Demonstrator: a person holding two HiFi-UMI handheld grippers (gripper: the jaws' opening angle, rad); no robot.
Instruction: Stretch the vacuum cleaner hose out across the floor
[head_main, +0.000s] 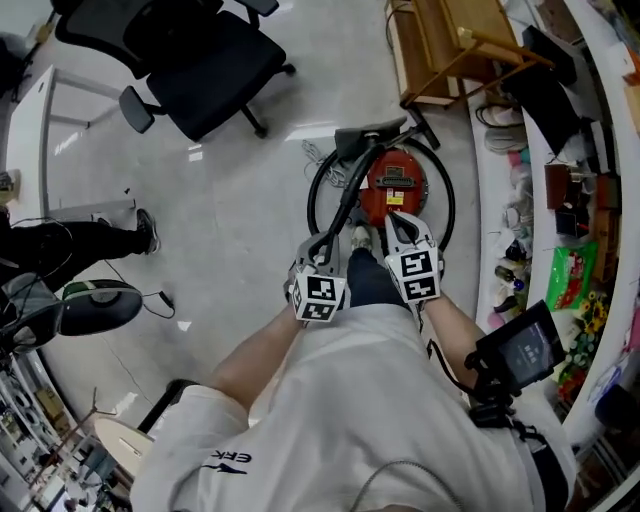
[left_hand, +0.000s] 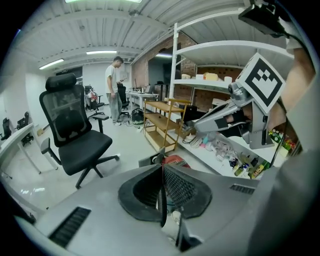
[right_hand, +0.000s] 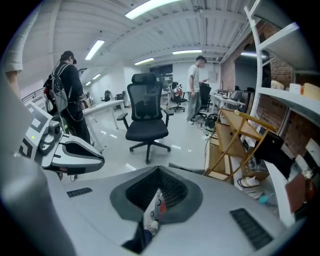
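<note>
A red canister vacuum cleaner stands on the grey floor just ahead of my feet. Its black ribbed hose lies looped around it. Both grippers hang side by side over the near edge of that loop, apart from it. My left gripper is shut and holds nothing. My right gripper is also shut and bare. In the left gripper view the left gripper shows its pads together, with the vacuum cleaner beyond them. The right gripper likewise has its pads pressed together.
A black office chair stands at the far left of the vacuum. A wooden rack and a cluttered white shelf line the right side. Another person's leg and shoe are at the left, and further people stand far off.
</note>
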